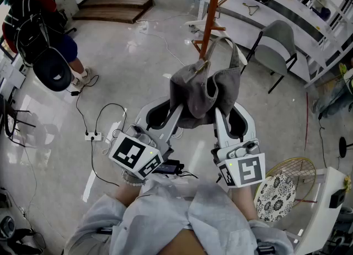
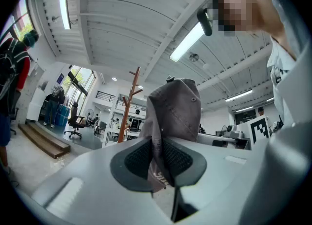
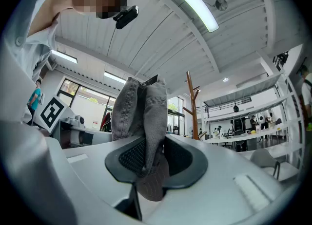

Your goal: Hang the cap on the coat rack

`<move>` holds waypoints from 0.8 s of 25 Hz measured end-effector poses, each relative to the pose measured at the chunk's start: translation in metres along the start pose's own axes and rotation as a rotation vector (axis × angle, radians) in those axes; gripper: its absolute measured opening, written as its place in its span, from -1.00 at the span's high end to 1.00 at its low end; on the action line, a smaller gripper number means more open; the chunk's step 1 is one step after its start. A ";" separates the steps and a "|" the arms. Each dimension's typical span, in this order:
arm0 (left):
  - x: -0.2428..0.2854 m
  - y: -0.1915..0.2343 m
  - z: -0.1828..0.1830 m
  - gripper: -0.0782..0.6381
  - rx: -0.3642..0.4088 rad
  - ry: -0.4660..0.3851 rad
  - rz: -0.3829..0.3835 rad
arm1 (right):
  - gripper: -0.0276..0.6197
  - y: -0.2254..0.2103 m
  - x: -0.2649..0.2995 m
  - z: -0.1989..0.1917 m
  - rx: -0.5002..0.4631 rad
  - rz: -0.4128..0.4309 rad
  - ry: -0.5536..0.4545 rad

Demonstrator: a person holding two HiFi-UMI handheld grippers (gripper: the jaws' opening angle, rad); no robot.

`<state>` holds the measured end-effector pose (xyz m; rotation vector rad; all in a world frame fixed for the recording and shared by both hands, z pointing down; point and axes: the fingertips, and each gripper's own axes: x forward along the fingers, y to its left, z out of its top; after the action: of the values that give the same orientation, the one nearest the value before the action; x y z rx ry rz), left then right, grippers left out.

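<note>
The left gripper [image 2: 158, 158] is clamped shut on a fold of the grey cap [image 2: 175, 107]; the cloth runs straight up between its dark ribbed pads, with no gap on either side; the right gripper [image 3: 156, 158] is likewise pinched on the cap [image 3: 144, 107], with a rounded, stitched piece, probably the brim, hanging below its jaws at 6 o'clock; so both tools grip the same cap, one on each side. From the head view the left gripper [image 1: 168, 113] holds the cap's 8 o'clock edge and the right gripper [image 1: 230, 117] its 4 o'clock edge; the cap [image 1: 207, 91] is slung in the air between them, crumpled, its opening gaping upward. The coat rack [image 1: 210, 11], a reddish wooden pole with short pegs, rises at 12 o'clock from the cap; the cap's top overlaps the pole's lower part in that view, but I cannot tell whether they touch. In the left gripper view the coat rack [image 2: 129, 104] stands beyond the cap at 9 o'clock; in the right gripper view the coat rack [image 3: 193, 104] stands at 3 o'clock, apart from the cloth. By my reading the cap is lifted and carried towards the rack, but no peg has it yet; raising it to a peg, slipping it over and letting go are left. A grey chair [image 1: 276, 47] stands at 2 o'clock; a person with a backpack [image 1: 38, 33] is at 10 o'clock.
</note>
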<state>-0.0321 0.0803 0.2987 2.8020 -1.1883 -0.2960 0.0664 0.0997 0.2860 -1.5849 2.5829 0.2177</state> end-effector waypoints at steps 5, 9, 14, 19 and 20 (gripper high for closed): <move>-0.005 -0.001 0.000 0.63 0.000 0.000 0.002 | 0.61 0.004 -0.002 0.000 -0.002 0.003 0.001; -0.008 -0.002 0.003 0.63 0.001 0.000 -0.001 | 0.61 0.007 -0.004 0.003 -0.003 0.002 0.000; -0.010 -0.002 0.002 0.63 0.001 -0.001 -0.007 | 0.61 0.008 -0.004 0.002 -0.005 -0.003 0.004; -0.016 0.001 0.003 0.63 -0.004 -0.002 -0.021 | 0.61 0.015 -0.005 0.002 0.015 -0.022 0.004; -0.017 0.001 0.004 0.63 -0.005 -0.002 -0.026 | 0.61 0.016 -0.005 0.002 0.015 -0.027 0.005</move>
<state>-0.0448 0.0915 0.2975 2.8155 -1.1508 -0.3038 0.0544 0.1117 0.2859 -1.6160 2.5587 0.1916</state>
